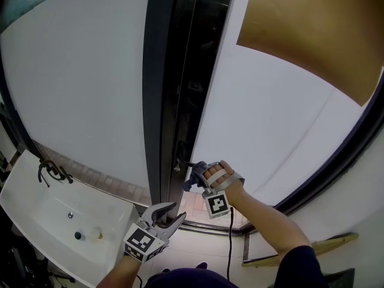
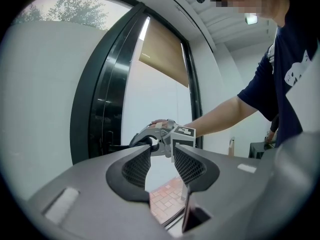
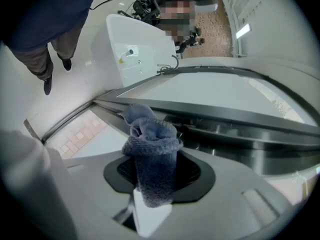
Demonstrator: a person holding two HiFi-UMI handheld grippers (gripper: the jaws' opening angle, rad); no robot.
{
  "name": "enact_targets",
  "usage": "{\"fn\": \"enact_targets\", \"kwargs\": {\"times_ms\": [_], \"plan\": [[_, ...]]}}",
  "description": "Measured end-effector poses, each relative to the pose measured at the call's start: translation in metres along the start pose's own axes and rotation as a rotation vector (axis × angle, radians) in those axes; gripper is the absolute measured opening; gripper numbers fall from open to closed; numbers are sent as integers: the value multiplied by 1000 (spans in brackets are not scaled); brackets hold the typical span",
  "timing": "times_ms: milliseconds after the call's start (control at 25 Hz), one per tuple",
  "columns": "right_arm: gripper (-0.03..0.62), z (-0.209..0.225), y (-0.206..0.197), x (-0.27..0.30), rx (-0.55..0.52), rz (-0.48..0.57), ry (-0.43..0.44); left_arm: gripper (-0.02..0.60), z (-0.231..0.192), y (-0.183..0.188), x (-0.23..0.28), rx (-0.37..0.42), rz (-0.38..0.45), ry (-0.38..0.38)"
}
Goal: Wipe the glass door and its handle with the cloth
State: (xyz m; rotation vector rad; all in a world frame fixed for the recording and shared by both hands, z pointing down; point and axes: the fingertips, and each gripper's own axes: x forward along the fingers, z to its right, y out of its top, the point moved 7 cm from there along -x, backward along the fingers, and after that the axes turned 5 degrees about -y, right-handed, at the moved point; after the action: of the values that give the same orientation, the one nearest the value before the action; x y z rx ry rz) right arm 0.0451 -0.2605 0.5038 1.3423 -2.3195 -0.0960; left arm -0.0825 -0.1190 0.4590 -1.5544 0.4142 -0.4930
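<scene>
The glass door (image 1: 270,119) stands to the right of a dark upright frame (image 1: 171,89), with its dark handle (image 1: 179,161) low on the door's edge. My right gripper (image 1: 195,176) is shut on a blue-grey cloth (image 1: 189,180) and holds it just right of the handle. In the right gripper view the bunched cloth (image 3: 150,149) sticks out from the jaws of that gripper (image 3: 152,176), close to the door's metal edge (image 3: 235,134). My left gripper (image 1: 170,213) hangs lower, open and empty. The left gripper view shows its jaws (image 2: 162,163) apart, pointing at the right gripper (image 2: 160,136).
A white sink (image 1: 36,209) with a black tap (image 1: 51,171) sits at lower left. A frosted glass panel (image 1: 78,89) fills the left side. A brown blind (image 1: 312,35) covers the door's top. A wooden strip (image 1: 324,242) lies on the floor at right.
</scene>
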Motion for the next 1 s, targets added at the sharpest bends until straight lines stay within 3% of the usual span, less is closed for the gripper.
{"fn": "enact_targets", "kwargs": {"times_ms": [160,320,440,760,920,1000], "plan": [[148,35,45,25,-68,82,-137,144,1,3,-1,0,6,9],[149,18,63,62,-107,60,28,144,-1,2,-6,2,7,29],[148,10,51,77,-156,9,34,144,-3,3,-9,0,6,36],[149,-20,21,50,-202,8,67,144,-7,2,-3,1,9,19],[148,-27,-1,25,-118,12,20,144,-2,2,8,7,22,-27],[148,-35,-13,15,-109,-23,53,144,-1,3,12,14,23,-42]]}}
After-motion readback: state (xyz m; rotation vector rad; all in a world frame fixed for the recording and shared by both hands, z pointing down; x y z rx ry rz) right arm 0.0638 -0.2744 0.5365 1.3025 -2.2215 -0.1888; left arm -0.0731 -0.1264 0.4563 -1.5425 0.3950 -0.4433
